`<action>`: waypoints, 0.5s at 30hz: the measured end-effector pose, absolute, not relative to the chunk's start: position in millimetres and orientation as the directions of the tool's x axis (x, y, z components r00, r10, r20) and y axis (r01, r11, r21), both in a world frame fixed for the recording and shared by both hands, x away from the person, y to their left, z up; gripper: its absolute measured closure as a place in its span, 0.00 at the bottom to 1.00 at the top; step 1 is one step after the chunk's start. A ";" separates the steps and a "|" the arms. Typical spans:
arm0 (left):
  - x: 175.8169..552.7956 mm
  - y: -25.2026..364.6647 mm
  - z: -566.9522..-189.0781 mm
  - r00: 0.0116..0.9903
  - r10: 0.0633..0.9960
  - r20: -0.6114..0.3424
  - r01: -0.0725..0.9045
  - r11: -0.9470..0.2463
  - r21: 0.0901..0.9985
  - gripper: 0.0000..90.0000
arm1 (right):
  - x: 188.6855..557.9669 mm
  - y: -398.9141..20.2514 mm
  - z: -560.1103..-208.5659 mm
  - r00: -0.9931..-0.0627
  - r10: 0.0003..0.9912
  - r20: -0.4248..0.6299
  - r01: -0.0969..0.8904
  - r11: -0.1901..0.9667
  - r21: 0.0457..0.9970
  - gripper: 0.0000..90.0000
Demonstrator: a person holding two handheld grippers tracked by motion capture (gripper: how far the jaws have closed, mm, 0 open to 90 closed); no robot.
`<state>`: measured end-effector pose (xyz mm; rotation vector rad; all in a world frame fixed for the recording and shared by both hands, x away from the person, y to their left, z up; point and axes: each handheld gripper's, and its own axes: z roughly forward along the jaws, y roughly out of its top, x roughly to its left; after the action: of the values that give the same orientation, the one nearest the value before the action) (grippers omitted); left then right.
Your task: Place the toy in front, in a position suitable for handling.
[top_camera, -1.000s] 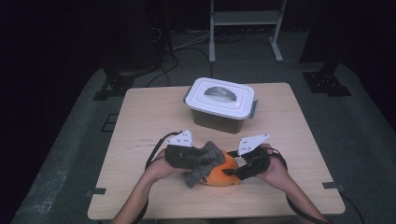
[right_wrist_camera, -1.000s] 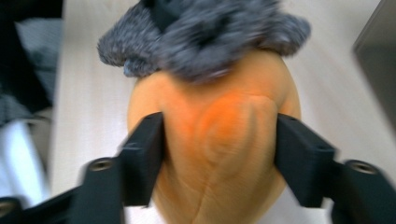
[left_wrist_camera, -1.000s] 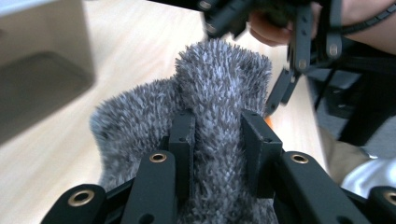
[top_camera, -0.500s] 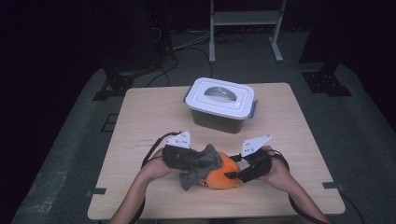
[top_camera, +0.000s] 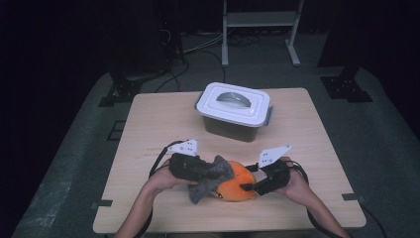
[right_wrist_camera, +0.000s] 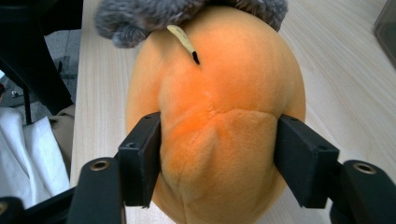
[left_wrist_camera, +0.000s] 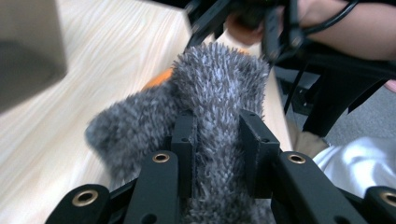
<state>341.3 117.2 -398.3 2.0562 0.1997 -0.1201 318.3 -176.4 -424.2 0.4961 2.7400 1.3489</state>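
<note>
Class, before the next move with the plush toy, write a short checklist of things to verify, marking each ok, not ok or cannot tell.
1. Left gripper clamped on the grey fuzzy plush part: ok.
2. Right gripper pads against the round orange plush body: ok; its jaws have just been opening.
3. Orange body resting on the light wooden table: ok.
4. White-lidded plastic box apart from both grippers: ok.
5. Box lid on: ok.
6. Lid latched: cannot tell.

Orange plush toy (top_camera: 236, 186) – rounded, soft, w/ a seam down its body and a small cream tag near the top – lies on the bench (top_camera: 307, 144) at the near edge, centre. Grey fuzzy part (top_camera: 214, 177), shaggy pile, drapes over its left side, bunched and partly raised.
</note>
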 end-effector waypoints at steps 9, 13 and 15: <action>345.3 127.3 -405.2 0.983 0.113 -0.145 0.182 -0.509 0.841 0.78 | 317.1 -177.0 -423.7 -0.942 0.323 0.093 0.274 0.575 0.771 0.40; 349.8 135.9 -410.6 0.978 0.144 -0.154 0.207 -0.535 0.819 0.78 | 319.7 -181.7 -425.5 -0.936 0.332 0.115 0.295 0.565 0.771 0.40; 351.2 137.4 -412.3 0.975 0.152 -0.162 0.219 -0.533 0.817 0.78 | 321.0 -184.4 -426.3 -0.933 0.339 0.123 0.305 0.559 0.771 0.40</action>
<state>351.2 137.4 -412.3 2.1428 0.2601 -0.0867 321.0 -184.4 -426.3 0.5656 2.7388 1.3428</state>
